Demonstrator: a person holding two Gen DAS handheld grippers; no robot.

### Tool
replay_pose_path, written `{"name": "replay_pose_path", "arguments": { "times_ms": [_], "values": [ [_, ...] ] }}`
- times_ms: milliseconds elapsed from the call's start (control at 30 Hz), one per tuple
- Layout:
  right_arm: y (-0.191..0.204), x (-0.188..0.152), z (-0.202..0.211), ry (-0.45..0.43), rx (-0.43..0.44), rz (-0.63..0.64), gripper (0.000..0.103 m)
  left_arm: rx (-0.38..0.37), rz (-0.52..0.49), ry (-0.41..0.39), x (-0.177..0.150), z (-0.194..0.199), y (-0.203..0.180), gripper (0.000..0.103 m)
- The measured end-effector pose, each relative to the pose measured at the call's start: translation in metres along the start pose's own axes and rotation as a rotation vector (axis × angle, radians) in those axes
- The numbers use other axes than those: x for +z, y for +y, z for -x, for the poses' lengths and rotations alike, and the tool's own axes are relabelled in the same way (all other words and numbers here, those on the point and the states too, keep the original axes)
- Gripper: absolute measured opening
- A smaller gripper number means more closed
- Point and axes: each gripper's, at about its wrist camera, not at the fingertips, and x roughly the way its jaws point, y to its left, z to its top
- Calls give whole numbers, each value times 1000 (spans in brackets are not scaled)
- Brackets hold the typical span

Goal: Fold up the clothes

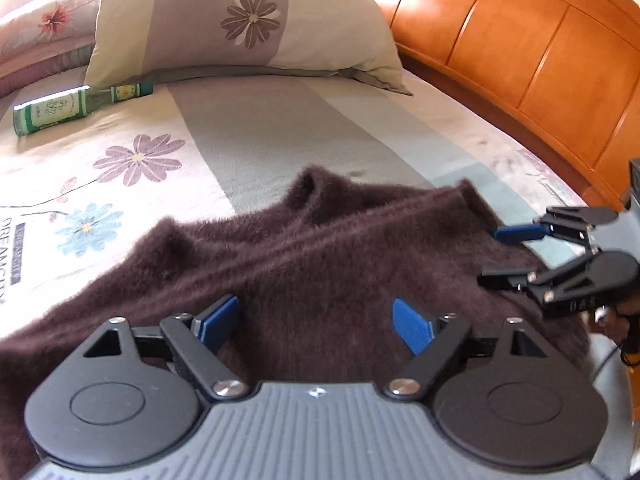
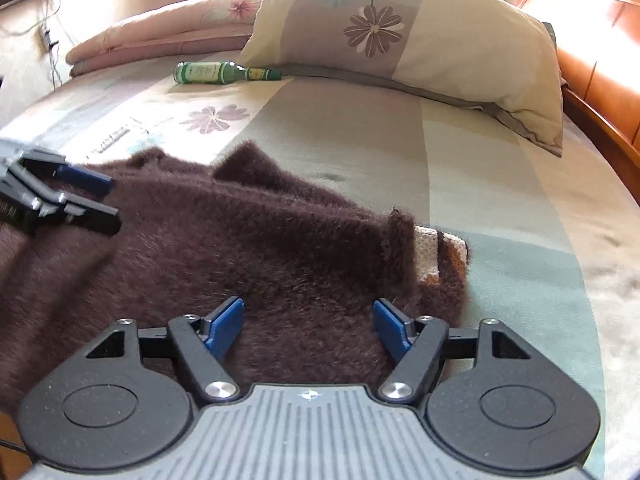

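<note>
dark brown fuzzy sweater (image 1: 304, 248) lies on the bed (image 1: 256, 128), bunched with long ridges running across it, not flat. in the right wrist view a ribbed edge (image 2: 398, 240) stands up at its right end, with a patch of cream-and-tan knit (image 2: 434, 254) showing just past it.

left hand-held gripper (image 1: 316, 322) is released, blue pads spread wide, low over the near part of the sweater, nothing between them. right hand-held gripper (image 2: 308, 322) is the same: spread, over the sweater near the ribbed edge, gripping nothing.

handling, as a judgement: soft, light, limp knit. it likely drapes and sags from any pinch point, no stiffness to carry a fold line. the long pile looks grippy rather than slippery, but it may snag and stretch if dragged. not fragile.

where to take hold: pinch at a hem, the ribbed edge or a corner, through the full layer thickness, 2 points spread apart so the span stays taut. mid-panel pinches probably just tent the fabric.

green bottle (image 1: 76, 108) lies by the pillow (image 1: 248, 20), well apart from the sweater.
</note>
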Motion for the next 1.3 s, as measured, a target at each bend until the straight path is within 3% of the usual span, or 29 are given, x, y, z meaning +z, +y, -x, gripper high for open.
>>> {"name": "replay_pose_path", "arguments": {
  "times_ms": [133,233,367,467,567,733,800,900,1167,1300],
  "values": [
    [15,-5,23,-41,48,-19,84,60,17,-12,-21,37,11,84],
    [28,-16,27,-24,75,-4,89,86,58,-16,-43,58,24,85],
    [37,-14,28,-27,76,-13,90,213,130,34,-71,64,52,84],
    [44,-13,29,-30,77,-21,90,174,181,-11,-71,80,56,84],
    [50,-11,29,-32,78,-28,93,158,155,-39,-67,84,47,85],
    [74,-7,6,1,50,13,95,101,153,-20,-74,72,39,86],
    [72,-9,-4,17,45,-27,103,95,163,-18,-78,71,41,86],
    [62,-16,-9,9,56,-113,103,85,178,-16,-84,71,45,86],
    [63,-21,-6,-9,52,-109,103,50,131,-45,-35,47,36,88],
    [62,-25,-5,-26,59,-104,103,104,164,38,-22,8,43,88]
  ]
}}
